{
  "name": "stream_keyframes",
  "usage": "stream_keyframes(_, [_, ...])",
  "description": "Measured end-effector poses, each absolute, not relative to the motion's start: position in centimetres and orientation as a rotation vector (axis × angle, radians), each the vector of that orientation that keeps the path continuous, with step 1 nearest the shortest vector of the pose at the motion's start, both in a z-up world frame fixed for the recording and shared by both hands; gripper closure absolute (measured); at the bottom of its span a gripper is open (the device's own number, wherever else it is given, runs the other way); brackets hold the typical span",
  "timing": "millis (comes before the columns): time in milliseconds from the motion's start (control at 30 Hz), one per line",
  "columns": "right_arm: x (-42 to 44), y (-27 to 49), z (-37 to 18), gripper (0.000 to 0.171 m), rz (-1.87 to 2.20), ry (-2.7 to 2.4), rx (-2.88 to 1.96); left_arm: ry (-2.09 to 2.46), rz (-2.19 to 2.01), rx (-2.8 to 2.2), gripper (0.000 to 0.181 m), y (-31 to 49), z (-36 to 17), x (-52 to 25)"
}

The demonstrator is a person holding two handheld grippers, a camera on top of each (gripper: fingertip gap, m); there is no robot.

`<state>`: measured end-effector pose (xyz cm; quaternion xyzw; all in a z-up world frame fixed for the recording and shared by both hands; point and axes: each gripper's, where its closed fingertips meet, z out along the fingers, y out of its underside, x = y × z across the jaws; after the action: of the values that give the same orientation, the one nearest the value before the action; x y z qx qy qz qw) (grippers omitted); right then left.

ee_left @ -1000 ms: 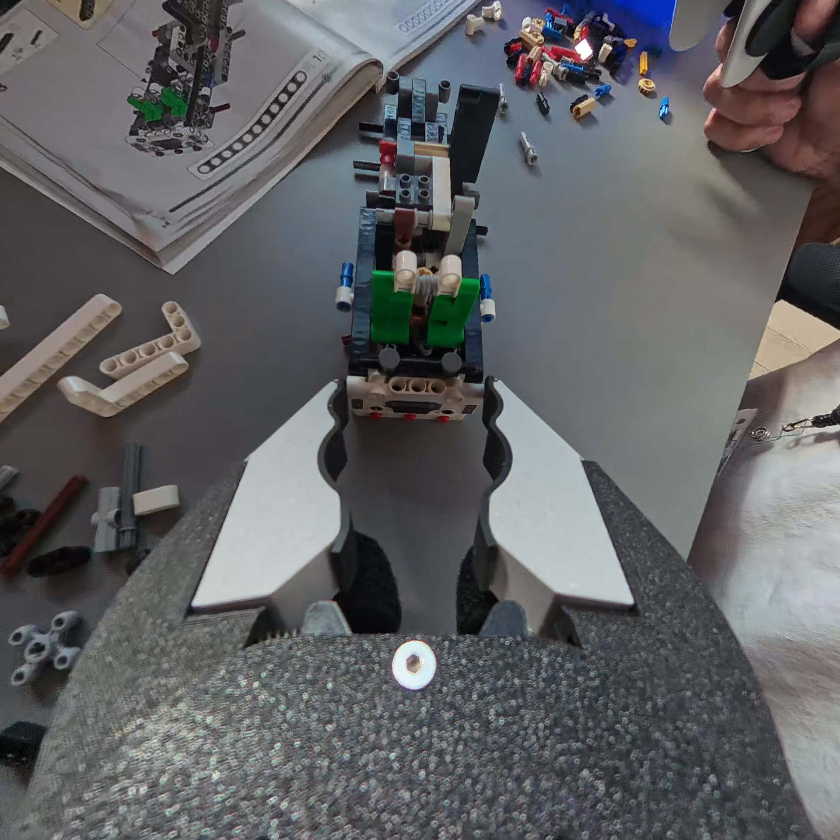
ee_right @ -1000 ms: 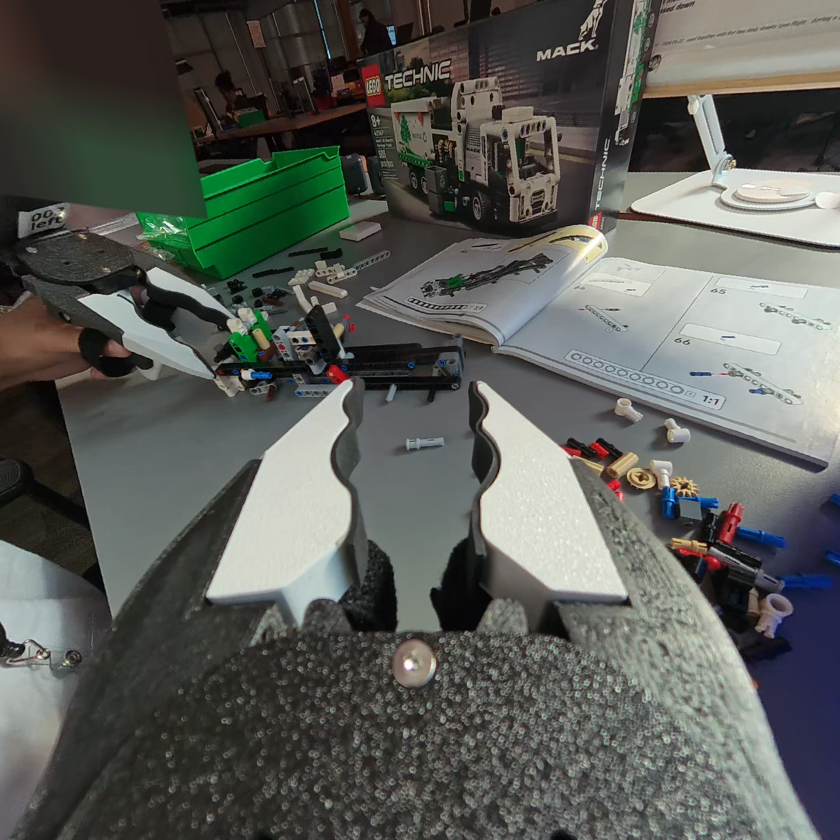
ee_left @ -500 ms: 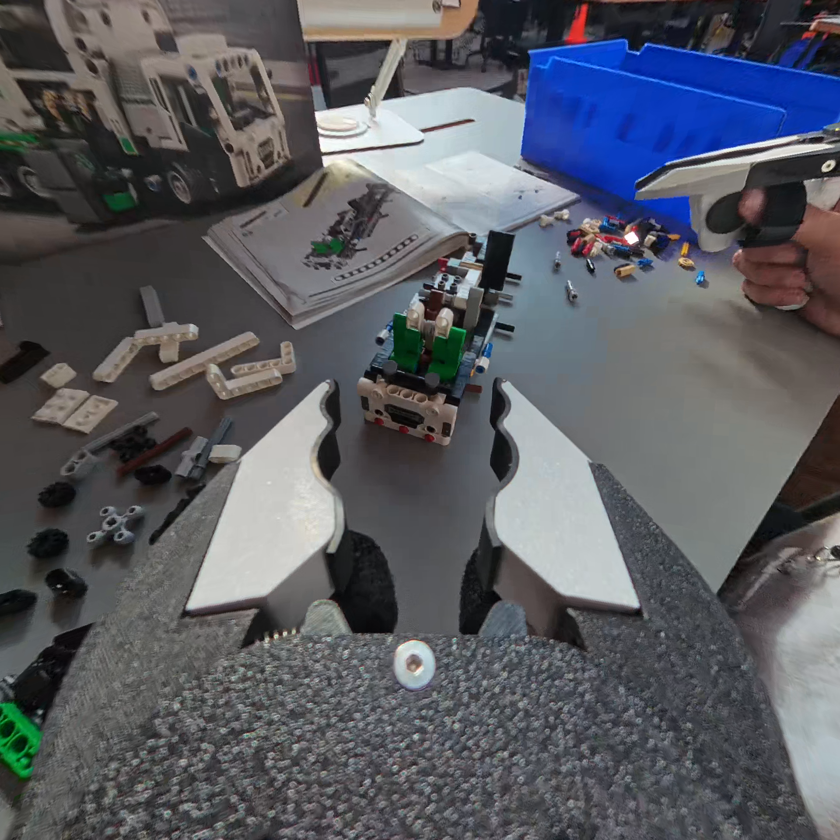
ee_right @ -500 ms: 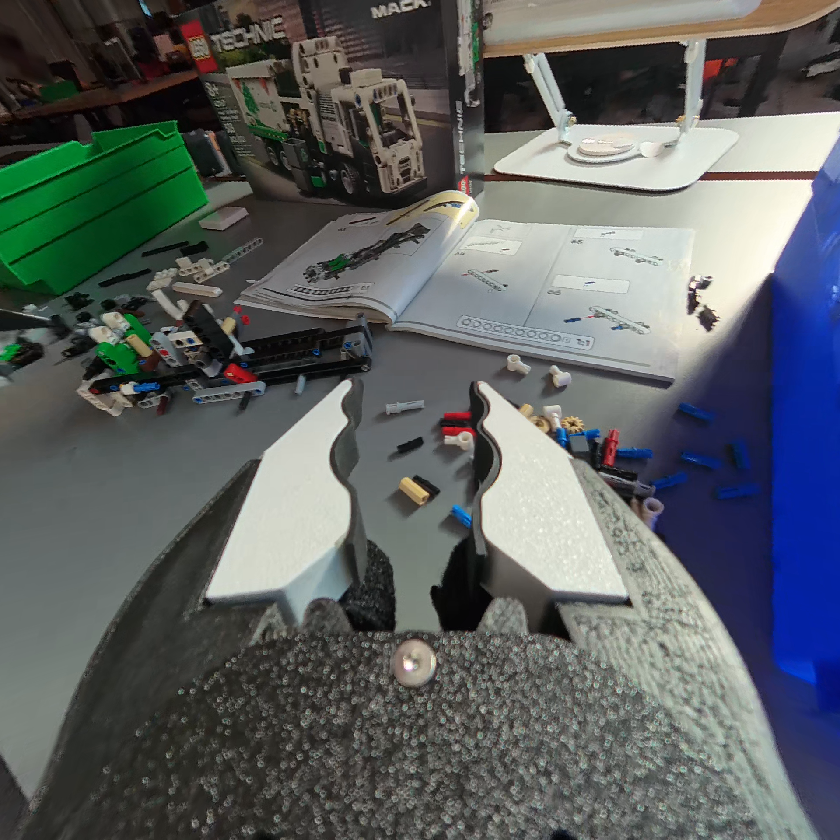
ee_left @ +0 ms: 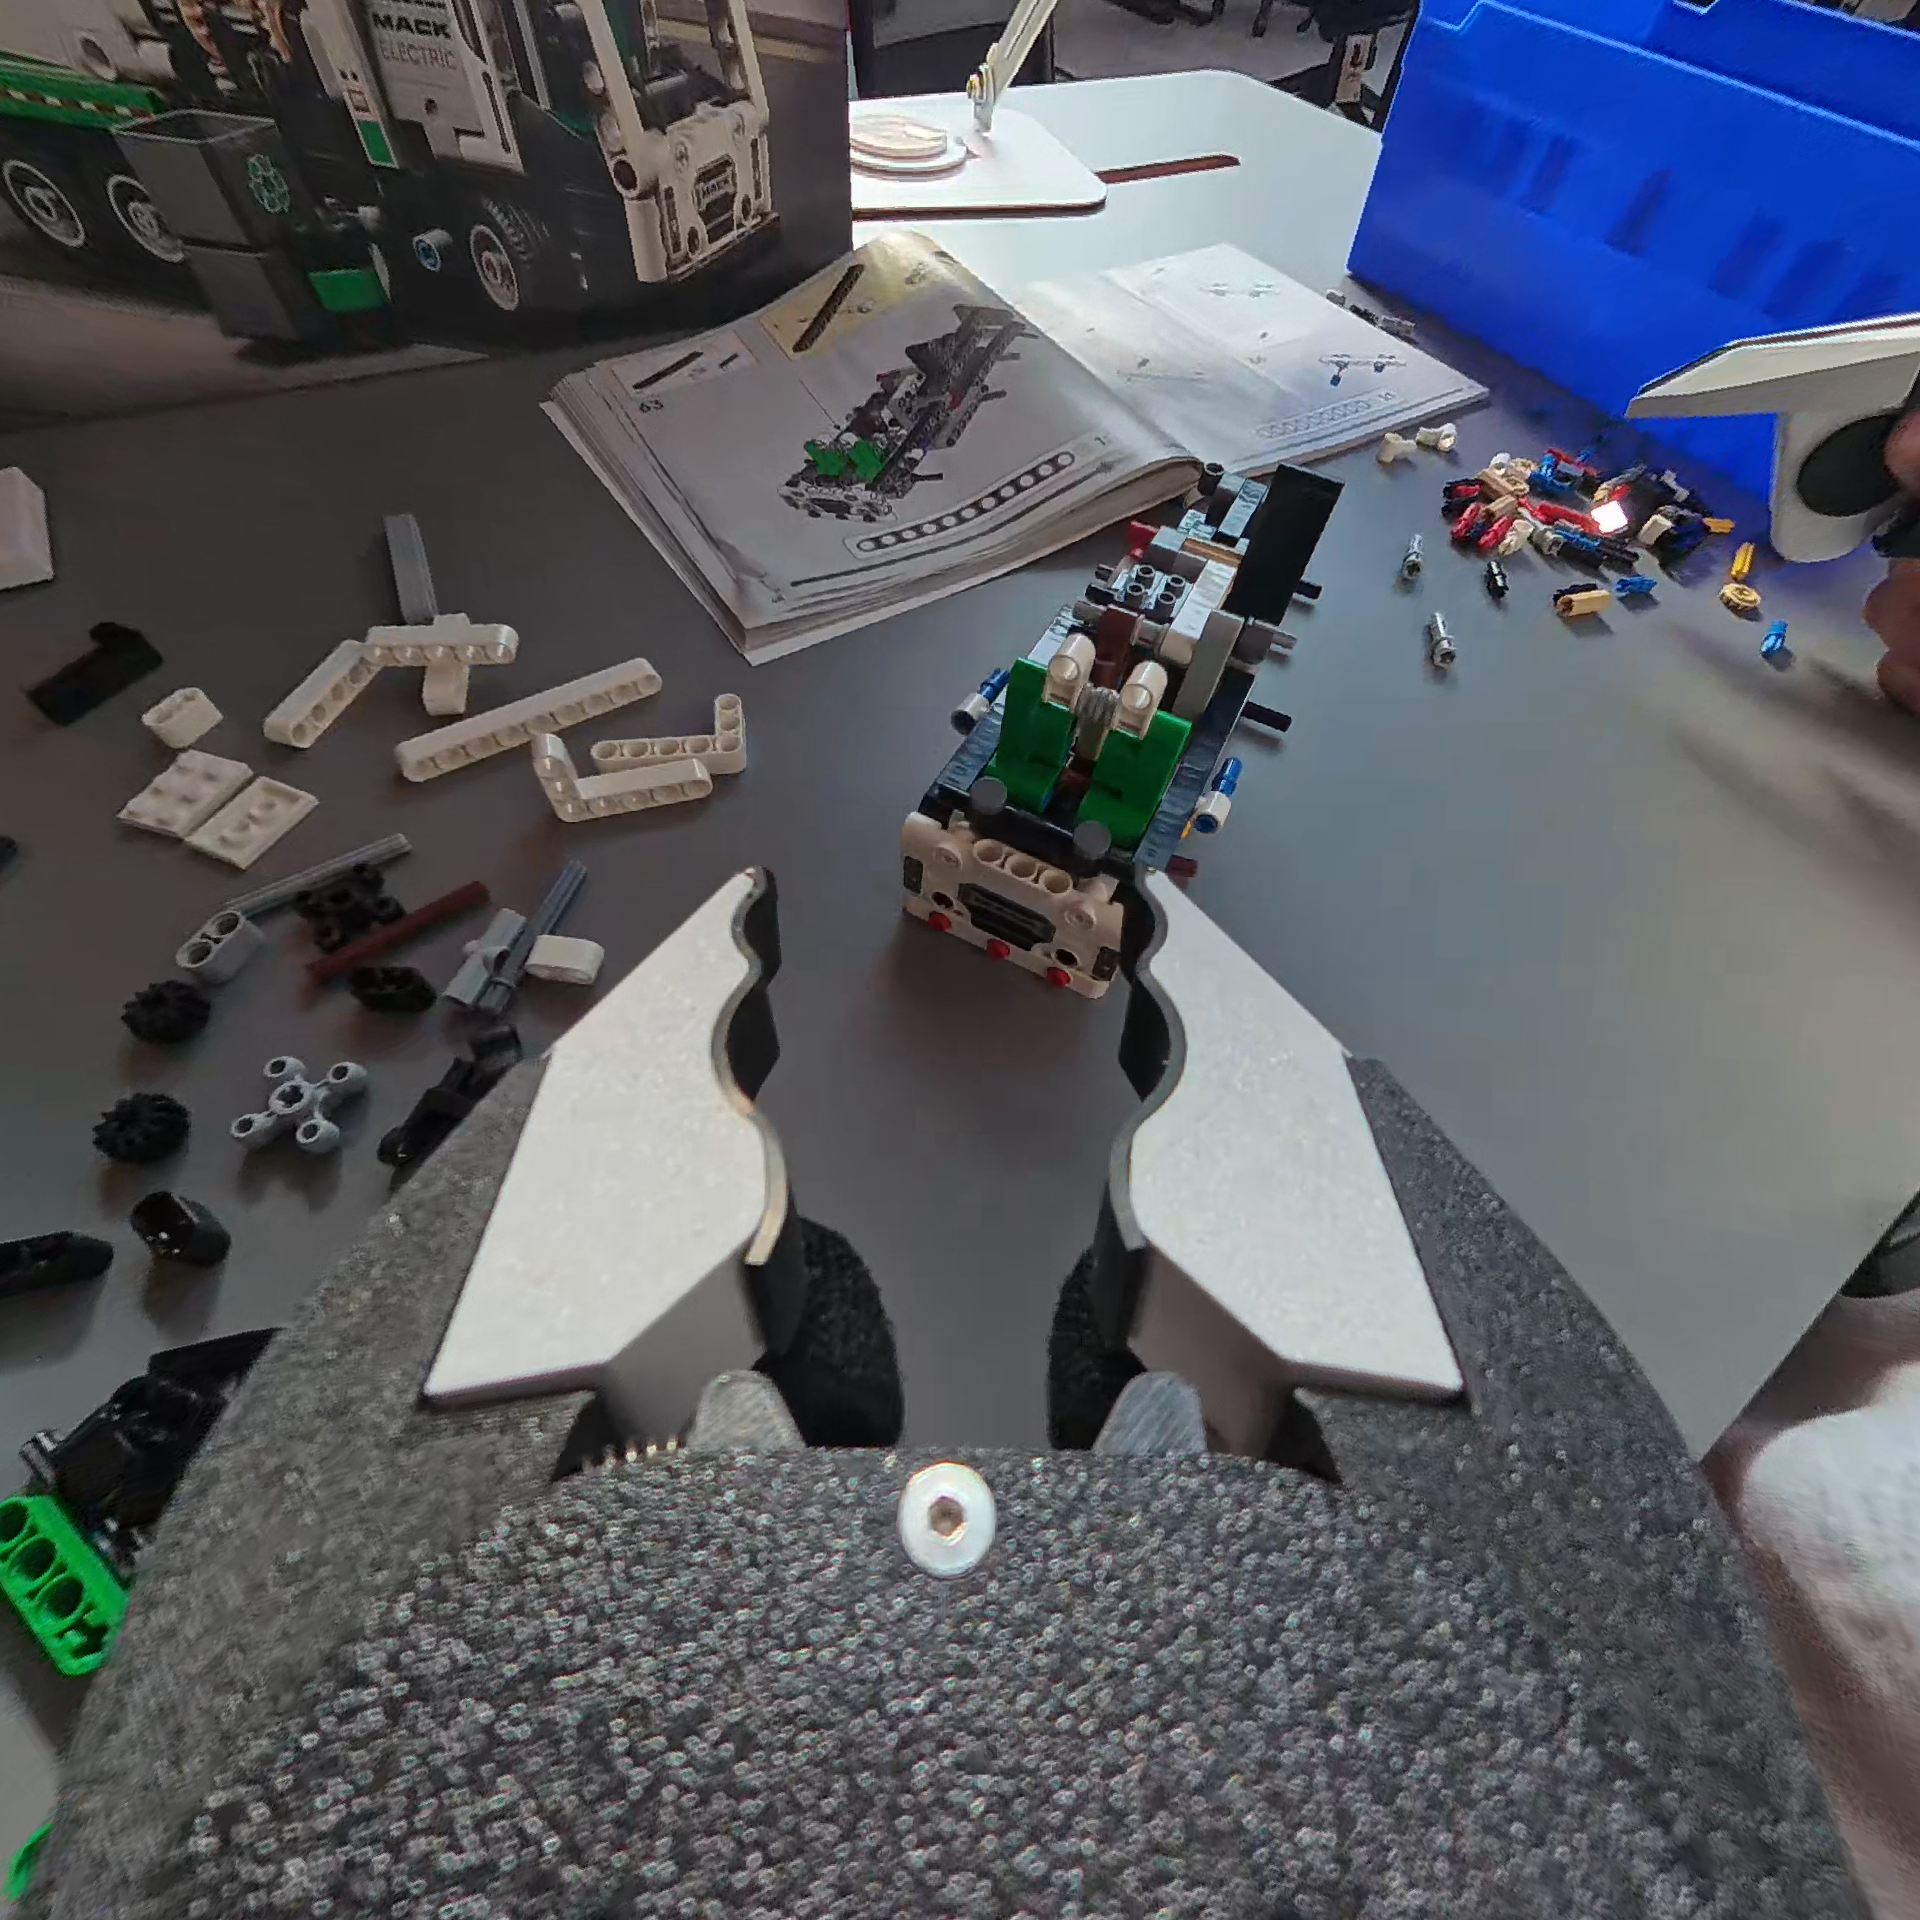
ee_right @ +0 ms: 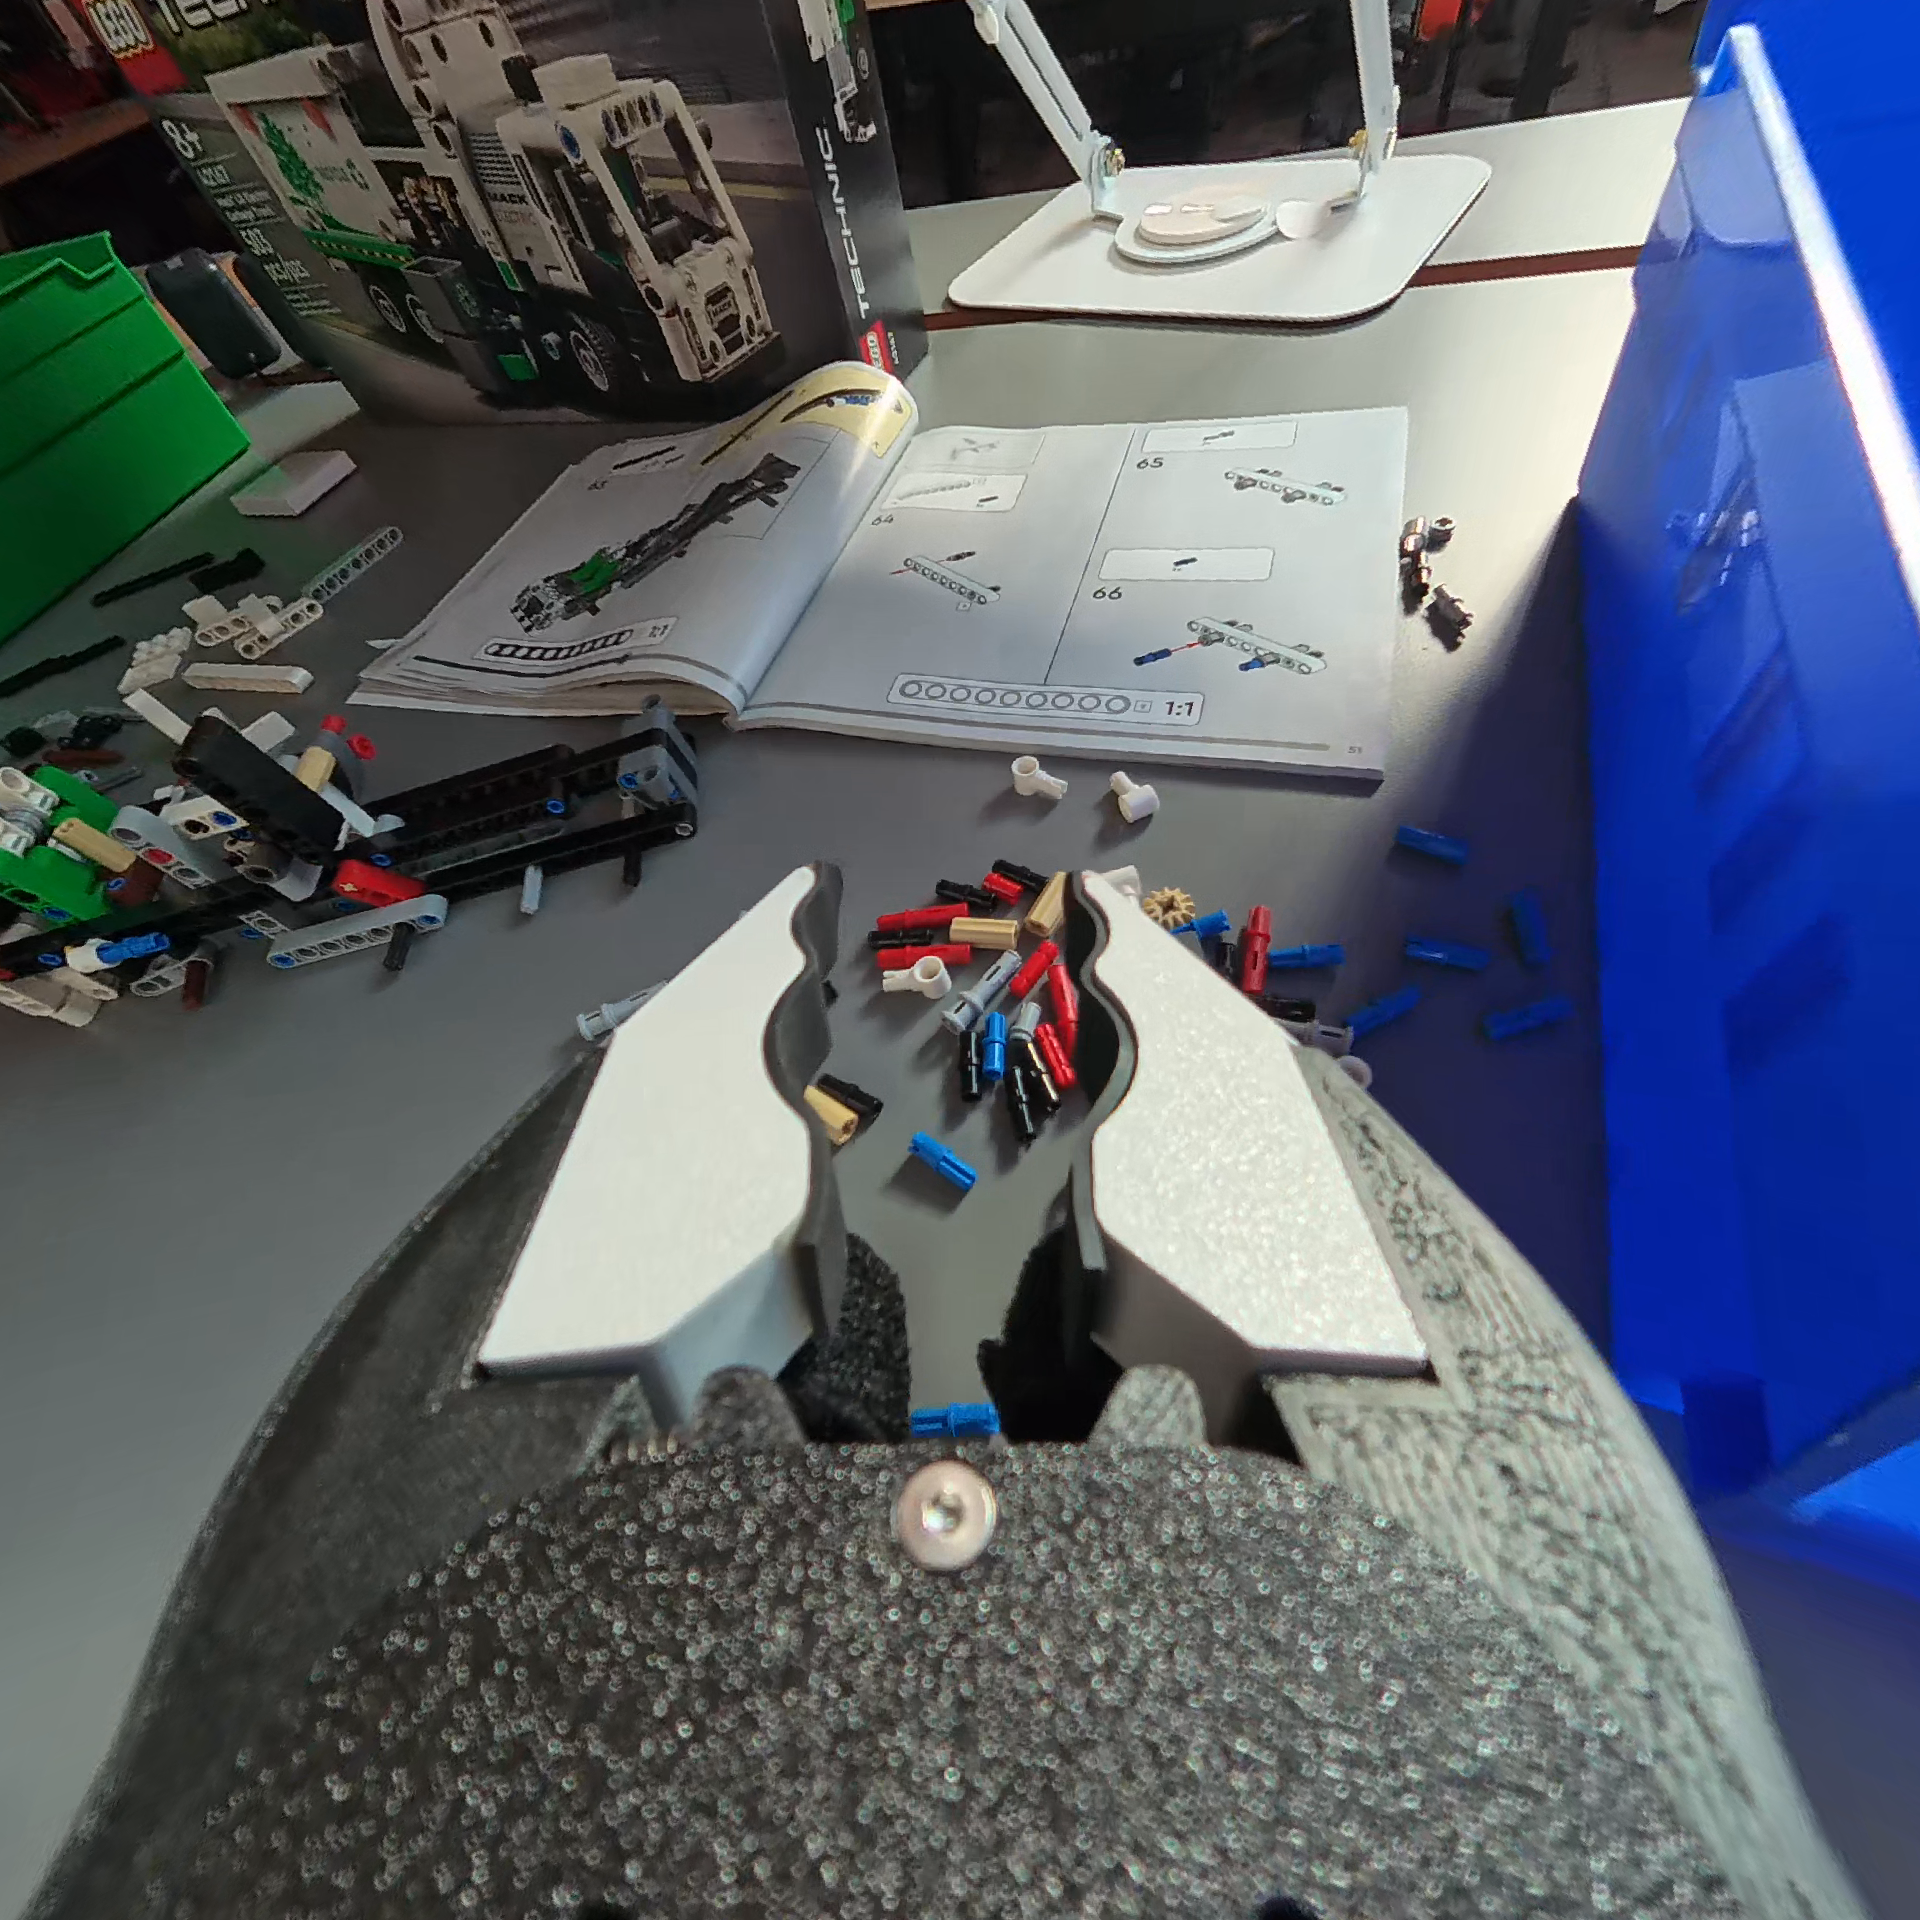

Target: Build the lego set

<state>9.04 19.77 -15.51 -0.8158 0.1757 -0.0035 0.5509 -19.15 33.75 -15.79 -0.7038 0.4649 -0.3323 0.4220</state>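
Observation:
The part-built truck chassis [ee_left: 1101, 769], with green seats and a white front, stands on the grey table; it also shows at the left of the right wrist view [ee_right: 312, 842]. My left gripper [ee_left: 951, 894] is open and empty, just short of the chassis front. My right gripper [ee_right: 951, 894] is open and empty, low over a pile of small red, blue, black and tan pins [ee_right: 997, 987]. The same pile [ee_left: 1569, 530] and the right gripper [ee_left: 1808, 416] show at the far right of the left wrist view. The open instruction booklet [ee_right: 935, 582] lies behind.
White beams and plates [ee_left: 540, 717] and dark small parts [ee_left: 343, 935] lie left of the chassis. A blue bin [ee_right: 1766, 727] stands close on the right, a green bin [ee_right: 94, 416] far left. The set's box [ee_right: 540, 187] and a white stand base [ee_right: 1216, 239] are at the back. There is about 30 cm between the tips of the two grippers.
My left gripper has risen and drawn back from the chassis, swinging left. My right gripper has swung right from the chassis and come down over the pin pile by the blue bin.

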Motion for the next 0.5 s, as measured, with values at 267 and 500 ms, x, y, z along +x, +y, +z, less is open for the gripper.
stream_keyframes(267, [7.8, 20.3, -15.7, 0.130, -0.042, 0.311, -1.969, 1.100, -0.811, -1.827, 0.121, 34.8, -16.2, -19.5])
stream_keyframes(500, [7.7, 20.3, -15.5, 0.130, -0.035, 0.302, -1.961, 1.103, -0.787, -1.822, 0.125, 34.8, -16.2, -19.5])
